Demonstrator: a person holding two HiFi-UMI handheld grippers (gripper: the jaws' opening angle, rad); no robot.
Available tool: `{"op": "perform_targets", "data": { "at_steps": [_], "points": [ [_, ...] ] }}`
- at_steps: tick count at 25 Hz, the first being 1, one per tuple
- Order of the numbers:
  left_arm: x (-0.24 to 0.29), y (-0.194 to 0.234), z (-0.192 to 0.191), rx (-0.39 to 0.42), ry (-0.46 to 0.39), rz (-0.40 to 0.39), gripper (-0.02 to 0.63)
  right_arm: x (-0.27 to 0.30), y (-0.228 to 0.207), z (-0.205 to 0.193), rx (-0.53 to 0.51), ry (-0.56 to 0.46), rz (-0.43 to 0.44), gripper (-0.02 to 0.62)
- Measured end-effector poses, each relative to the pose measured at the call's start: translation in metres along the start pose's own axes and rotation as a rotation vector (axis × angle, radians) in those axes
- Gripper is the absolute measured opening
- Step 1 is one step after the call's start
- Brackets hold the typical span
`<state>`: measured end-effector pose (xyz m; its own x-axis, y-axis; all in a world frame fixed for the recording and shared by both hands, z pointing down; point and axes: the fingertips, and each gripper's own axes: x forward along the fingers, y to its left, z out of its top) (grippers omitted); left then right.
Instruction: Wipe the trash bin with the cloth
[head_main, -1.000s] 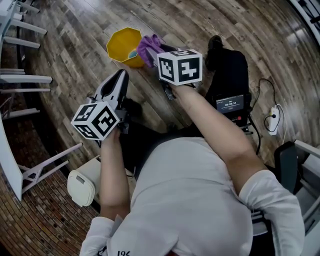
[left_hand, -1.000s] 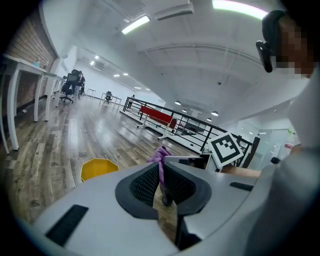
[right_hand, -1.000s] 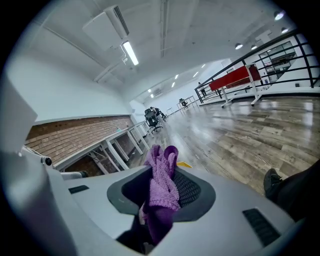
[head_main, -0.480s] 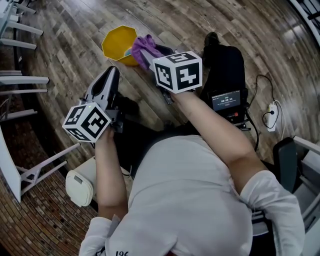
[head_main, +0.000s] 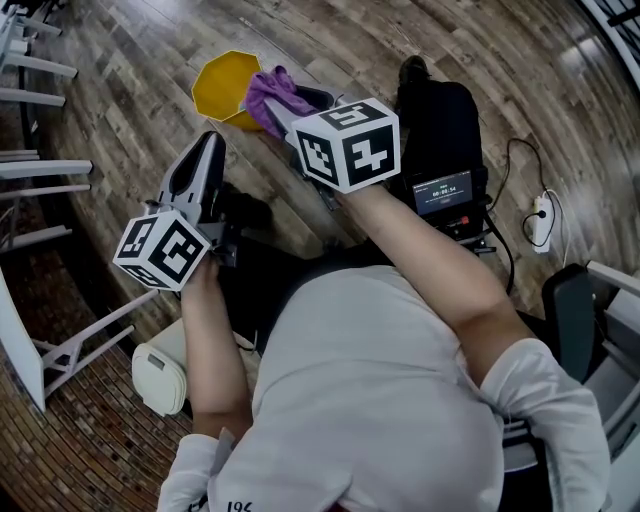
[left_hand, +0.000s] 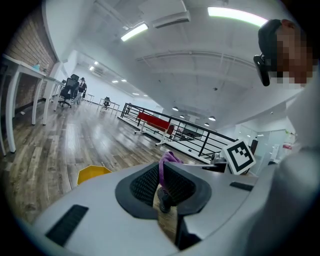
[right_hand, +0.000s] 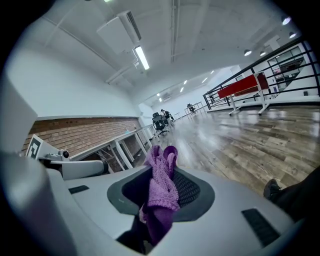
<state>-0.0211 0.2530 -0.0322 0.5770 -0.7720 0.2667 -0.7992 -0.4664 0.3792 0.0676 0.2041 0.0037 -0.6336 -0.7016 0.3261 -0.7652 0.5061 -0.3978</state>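
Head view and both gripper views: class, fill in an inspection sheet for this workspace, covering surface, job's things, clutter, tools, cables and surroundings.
Surface: wooden plank floor.
Job's things: yellow trash bin standing on the floor; purple cloth at its rim, contact unclear.
Clutter: black bag with lit display; white pouch.
Tools: right tool shut on the cloth; left tool shut, empty.
Cables: black cable running to white power strip.
Surroundings: white table legs; brick wall; black railing.
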Motion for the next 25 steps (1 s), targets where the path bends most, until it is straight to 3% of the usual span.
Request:
{"op": "perform_targets", "data": {
  "at_steps": [25],
  "points": [
    [-0.002,-0.001,0.001,0.008,0.005,0.011,0.031,-0.005,0.01,0.013,-0.064,-0.019,0.019,0.11]
  ]
}}
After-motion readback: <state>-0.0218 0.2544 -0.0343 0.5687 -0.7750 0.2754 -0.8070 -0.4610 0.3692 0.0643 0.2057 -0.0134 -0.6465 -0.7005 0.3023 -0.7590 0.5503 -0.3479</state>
